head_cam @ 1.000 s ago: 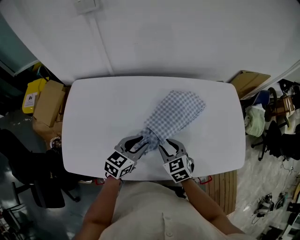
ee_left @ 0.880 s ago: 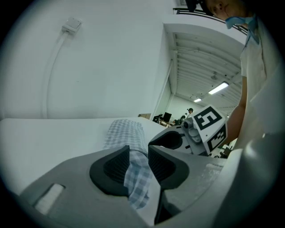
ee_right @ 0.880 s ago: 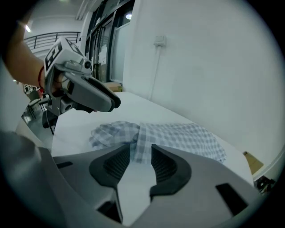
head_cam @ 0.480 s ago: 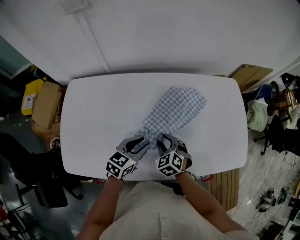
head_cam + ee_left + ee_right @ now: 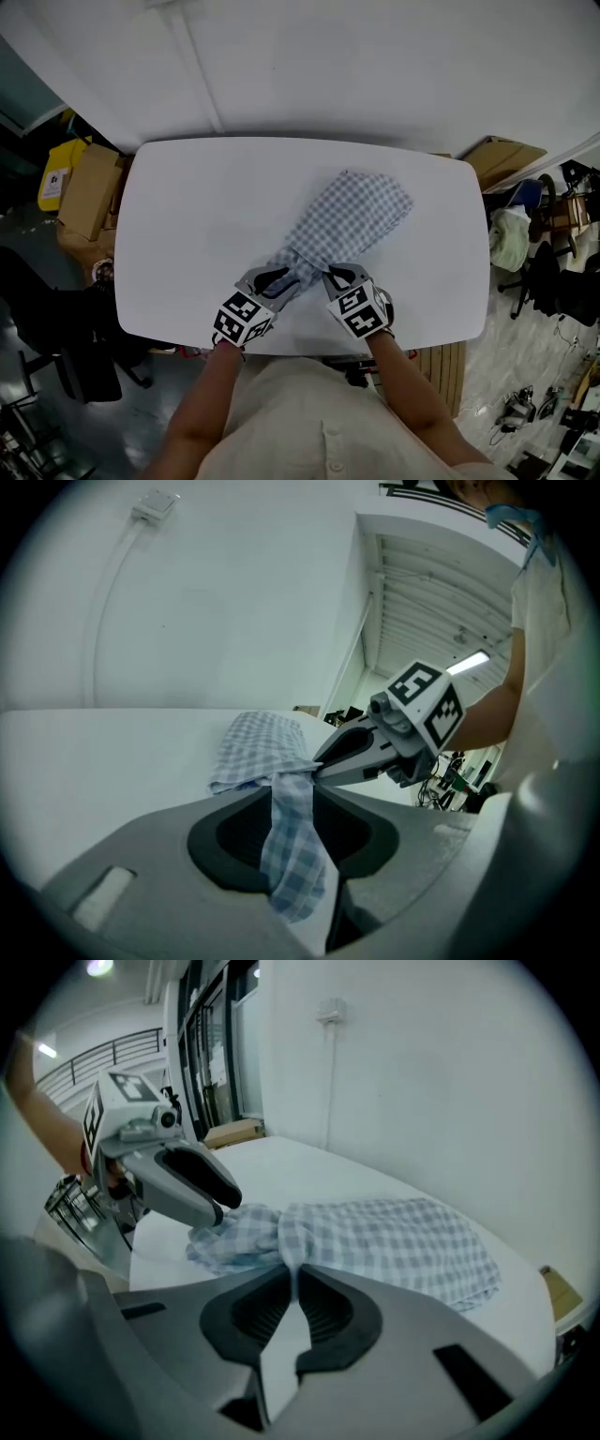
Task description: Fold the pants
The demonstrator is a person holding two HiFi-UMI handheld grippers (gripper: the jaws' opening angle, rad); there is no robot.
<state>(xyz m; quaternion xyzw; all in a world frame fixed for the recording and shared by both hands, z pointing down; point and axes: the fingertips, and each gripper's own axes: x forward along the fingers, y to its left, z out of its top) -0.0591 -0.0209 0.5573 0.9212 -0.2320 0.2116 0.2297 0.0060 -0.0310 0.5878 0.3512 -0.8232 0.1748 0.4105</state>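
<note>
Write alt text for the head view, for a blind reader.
Checked pants lie on a white table; the left hand-held gripper grips their near end, and the right hand-held gripper is closing its jaws on them.

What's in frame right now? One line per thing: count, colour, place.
pants: one, blue-and-white check, on the table, bunched end toward the person
table: one, white, centre
cardboard boxes: a couple, brown, floor left of the table
yellow container: one, yellow, floor at far left
flat cardboard: one, brown, behind the table's right end
office chairs: a few, dark, cluttered floor at right
left gripper: one, grey, shut on the pants' near end
right gripper: one, grey, jaws closing on a fold of the pants
forearms: two, bare, bottom of the head view
</note>
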